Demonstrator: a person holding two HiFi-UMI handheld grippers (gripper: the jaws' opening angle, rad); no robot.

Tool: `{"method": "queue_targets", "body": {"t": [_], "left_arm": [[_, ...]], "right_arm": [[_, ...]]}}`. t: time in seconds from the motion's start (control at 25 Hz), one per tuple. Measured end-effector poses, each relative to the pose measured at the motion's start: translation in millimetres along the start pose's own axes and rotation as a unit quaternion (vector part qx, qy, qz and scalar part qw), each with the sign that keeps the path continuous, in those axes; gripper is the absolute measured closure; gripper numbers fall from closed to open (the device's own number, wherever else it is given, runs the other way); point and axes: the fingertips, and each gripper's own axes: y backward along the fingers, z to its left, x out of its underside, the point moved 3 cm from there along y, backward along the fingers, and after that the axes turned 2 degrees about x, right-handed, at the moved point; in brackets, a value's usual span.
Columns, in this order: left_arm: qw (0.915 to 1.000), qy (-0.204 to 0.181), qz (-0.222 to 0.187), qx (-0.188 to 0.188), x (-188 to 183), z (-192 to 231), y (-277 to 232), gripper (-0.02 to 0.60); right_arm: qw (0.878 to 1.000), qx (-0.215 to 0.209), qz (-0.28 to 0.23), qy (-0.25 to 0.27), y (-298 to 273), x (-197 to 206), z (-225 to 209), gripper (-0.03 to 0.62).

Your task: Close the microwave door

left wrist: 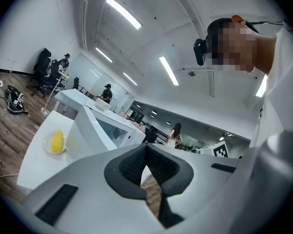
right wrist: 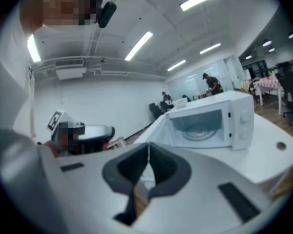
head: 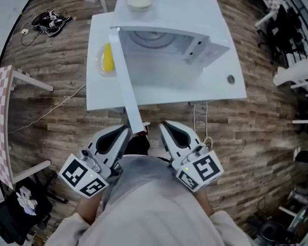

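Note:
A white microwave [head: 169, 50] stands on a white table [head: 215, 94] with its door [head: 127, 81] swung wide open toward me; the door's free end reaches past the table's front edge. The right gripper view shows the empty cavity and turntable of the microwave [right wrist: 210, 123]. The microwave [left wrist: 107, 130] shows side-on in the left gripper view. My left gripper [head: 124, 133] hangs just below the door's end, shut and empty. To the right of the door end, my right gripper [head: 164, 126] is also shut and empty. Both are held close to my body.
A plate with a yellow item [head: 107, 59] lies left of the microwave, and a bowl [head: 139, 1] sits on top of it. A small round object [head: 230, 79] lies near the table's right edge. A checkered table [head: 0, 117] stands left; chairs stand right. People are in the background.

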Motion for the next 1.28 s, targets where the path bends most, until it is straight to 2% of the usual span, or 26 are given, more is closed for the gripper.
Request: {"method": "queue_targets", "body": {"t": [0.16,0.32,0.48,0.64,0.8,1.0,1.16,1.28], "left_arm": [[0.9992,-0.024,0.02,0.024,-0.8,14.4,2.9,0.568],[0.9944,-0.052,0.068,0.062,9.4,21.9,4.5,0.568],[0.9897,-0.054,0.097,0.091,20.2,23.1,5.4,0.568],[0.9852,-0.069,0.12,0.1,30.1,27.7,1.4,0.569],[0.9852,-0.052,0.131,0.097,39.3,35.1,-5.3,0.568],[0.9781,-0.04,0.168,0.117,52.0,29.4,-7.4,0.568],[0.9783,-0.041,0.173,0.107,53.5,35.3,-12.0,0.569],[0.9784,-0.029,0.173,0.109,52.4,35.0,-14.9,0.568]], "right_arm": [[1.0,-0.001,0.002,0.005,-18.0,-6.8,-7.3,0.571],[1.0,-0.007,0.011,0.001,-34.8,-5.1,-6.6,0.571],[1.0,-0.017,0.024,0.002,-46.5,-1.2,-4.7,0.571],[0.999,-0.028,0.029,-0.015,-55.7,-1.2,-8.3,0.571],[0.998,-0.047,0.03,-0.029,-65.5,-3.2,-13.3,0.571],[0.997,-0.055,0.035,-0.032,-70.1,-5.8,-23.4,0.571],[0.997,-0.059,0.036,-0.042,-75.9,-4.2,-29.8,0.571],[0.996,-0.06,0.039,-0.046,-75.4,-2.6,-31.0,0.571]]}}
